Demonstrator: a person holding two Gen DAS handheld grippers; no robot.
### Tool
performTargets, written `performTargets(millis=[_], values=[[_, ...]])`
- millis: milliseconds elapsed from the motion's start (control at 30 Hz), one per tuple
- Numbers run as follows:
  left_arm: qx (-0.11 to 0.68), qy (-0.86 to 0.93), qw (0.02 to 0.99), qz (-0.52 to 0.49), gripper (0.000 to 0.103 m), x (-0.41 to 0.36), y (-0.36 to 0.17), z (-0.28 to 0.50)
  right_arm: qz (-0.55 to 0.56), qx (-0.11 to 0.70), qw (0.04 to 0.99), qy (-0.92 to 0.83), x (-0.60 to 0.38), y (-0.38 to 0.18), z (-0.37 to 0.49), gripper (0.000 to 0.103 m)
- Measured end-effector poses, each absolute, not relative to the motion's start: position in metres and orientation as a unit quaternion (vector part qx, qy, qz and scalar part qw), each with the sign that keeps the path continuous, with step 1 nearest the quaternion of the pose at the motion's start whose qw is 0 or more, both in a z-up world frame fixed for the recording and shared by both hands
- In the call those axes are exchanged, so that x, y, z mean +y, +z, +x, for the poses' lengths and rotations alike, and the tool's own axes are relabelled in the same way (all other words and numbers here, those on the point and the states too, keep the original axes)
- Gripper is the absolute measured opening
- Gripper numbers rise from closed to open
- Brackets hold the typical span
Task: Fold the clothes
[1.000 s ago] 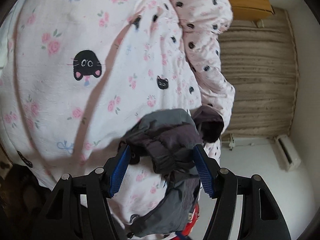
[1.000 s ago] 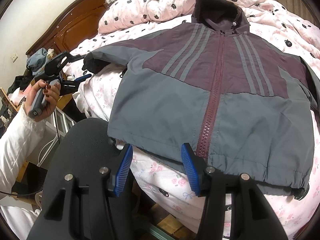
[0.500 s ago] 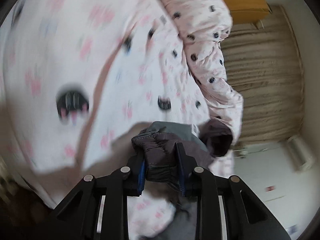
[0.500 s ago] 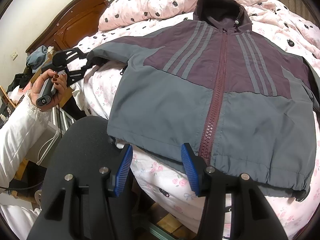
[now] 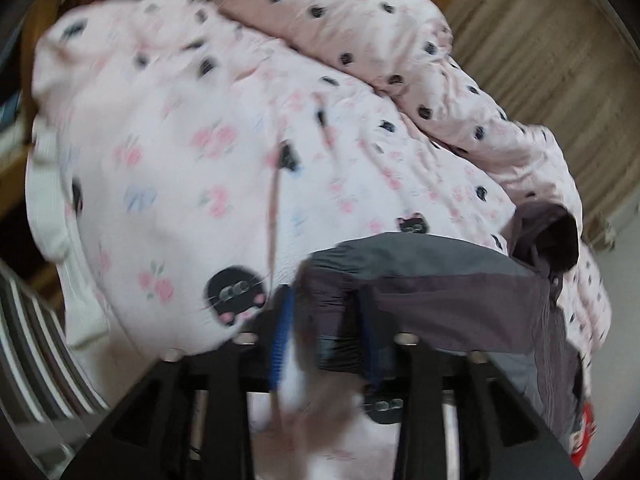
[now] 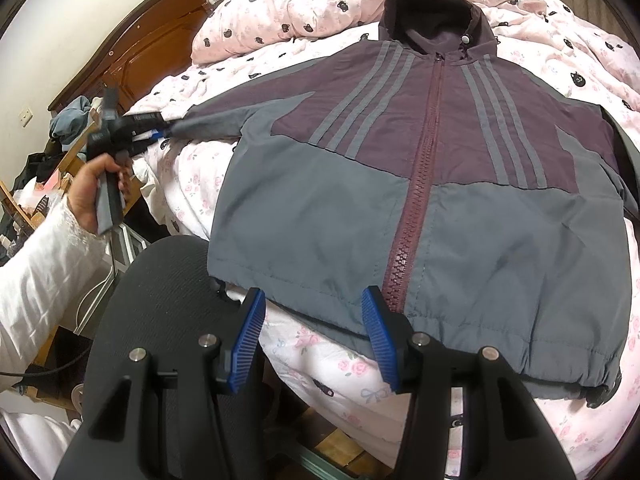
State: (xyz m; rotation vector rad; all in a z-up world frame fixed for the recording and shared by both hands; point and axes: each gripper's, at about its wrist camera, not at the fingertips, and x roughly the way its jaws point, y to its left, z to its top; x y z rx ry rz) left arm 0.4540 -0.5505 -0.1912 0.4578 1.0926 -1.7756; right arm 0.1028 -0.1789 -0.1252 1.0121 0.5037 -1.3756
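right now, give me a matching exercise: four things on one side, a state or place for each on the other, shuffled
Things:
1. left claw
2. right claw
3. zipper
4. hood

States or places:
A. open, above the hem
B. closed up the front
C. shut on the sleeve cuff
D. at the far end of the jacket, by the pillow

Pairs: 1-C, 2-A, 3-B, 4-D
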Motion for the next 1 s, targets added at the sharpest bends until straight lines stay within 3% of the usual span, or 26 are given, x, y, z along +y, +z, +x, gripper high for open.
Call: performTargets(millis=[100, 300, 533, 767, 1000], values=[[0.448, -0.729, 0.490, 0.167, 0.047, -0.545, -0.187, 0.463, 0.444, 0.219, 0.628, -0.600, -0.177, -0.126, 0.100, 0.052], [0.411, -0.753, 0.502, 0.114, 0.047, -0.530, -0.150, 0.468, 0.449, 0.215, 0.628, -0.598, -0.178, -0.130, 0.099, 0.052], [0.374, -0.811, 0.426, 0.148, 0.047, -0.508, -0.130, 0.413, 0.449, 0.220, 0.632, -0.592, -0.182, -0.134, 0.105, 0.052], [0.406, -0.782, 0.394, 0.263, 0.047, -0.505, -0.190, 0.356, 0.448, 0.219, 0.630, -0.595, -0.179, -0.132, 0.104, 0.052], [0.362, -0.796, 0.413, 0.255, 0.047, -0.491, -0.180, 0.351, 0.453, 0.212, 0.626, -0.598, -0.173, -0.133, 0.098, 0.052]])
